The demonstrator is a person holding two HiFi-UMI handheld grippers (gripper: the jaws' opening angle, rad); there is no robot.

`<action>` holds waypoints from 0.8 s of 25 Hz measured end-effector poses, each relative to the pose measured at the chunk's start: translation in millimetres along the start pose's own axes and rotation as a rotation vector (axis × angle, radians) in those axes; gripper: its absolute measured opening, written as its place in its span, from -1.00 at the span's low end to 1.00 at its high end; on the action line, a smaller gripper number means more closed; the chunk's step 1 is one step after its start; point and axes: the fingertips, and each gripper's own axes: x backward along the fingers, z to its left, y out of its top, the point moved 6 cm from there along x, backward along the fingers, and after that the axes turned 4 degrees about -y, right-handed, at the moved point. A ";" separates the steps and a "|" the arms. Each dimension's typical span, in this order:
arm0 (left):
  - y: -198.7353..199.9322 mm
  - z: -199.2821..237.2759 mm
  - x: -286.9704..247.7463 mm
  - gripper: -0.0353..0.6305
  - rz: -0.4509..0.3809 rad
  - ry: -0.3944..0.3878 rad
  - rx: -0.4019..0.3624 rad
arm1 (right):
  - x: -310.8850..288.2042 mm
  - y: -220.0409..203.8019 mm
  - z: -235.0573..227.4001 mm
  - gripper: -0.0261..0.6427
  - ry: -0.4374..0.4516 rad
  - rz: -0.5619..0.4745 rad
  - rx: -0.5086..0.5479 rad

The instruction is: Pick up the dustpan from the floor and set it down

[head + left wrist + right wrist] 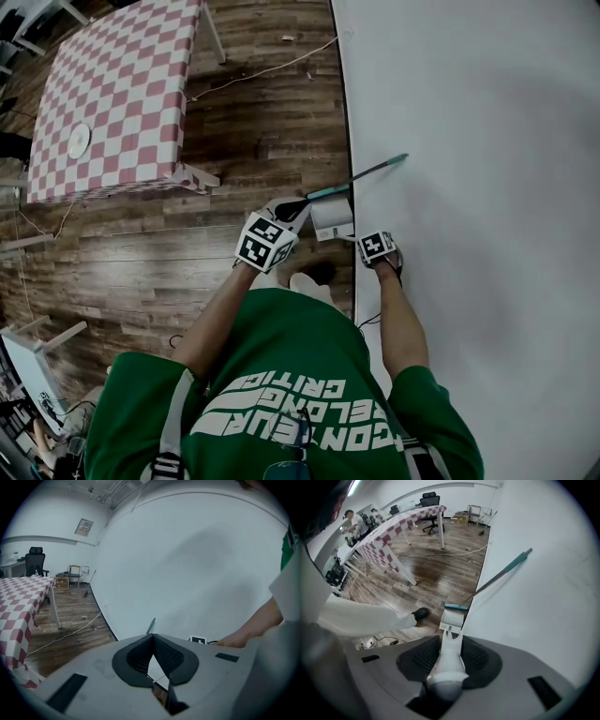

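Where wood floor (253, 122) meets white wall (469, 141), right tongs (450, 644) grip the dustpan (452, 618) by its handle, left tongs (153, 637) closed empty.

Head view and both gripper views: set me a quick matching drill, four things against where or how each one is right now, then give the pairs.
Things
1. dustpan handle
2. broom
3. checked table
4. left gripper

States
A. leaning on the white wall
B. jaws together, nothing between them
C. standing on the wood floor, clear of the wall
D. gripped between the jaws of the right gripper

Pairs: 1-D, 2-A, 3-C, 4-B
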 end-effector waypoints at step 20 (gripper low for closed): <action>15.8 10.1 -32.3 -0.88 0.035 -0.097 -0.052 | 21.2 -27.7 1.7 -0.56 -0.045 -0.008 -0.052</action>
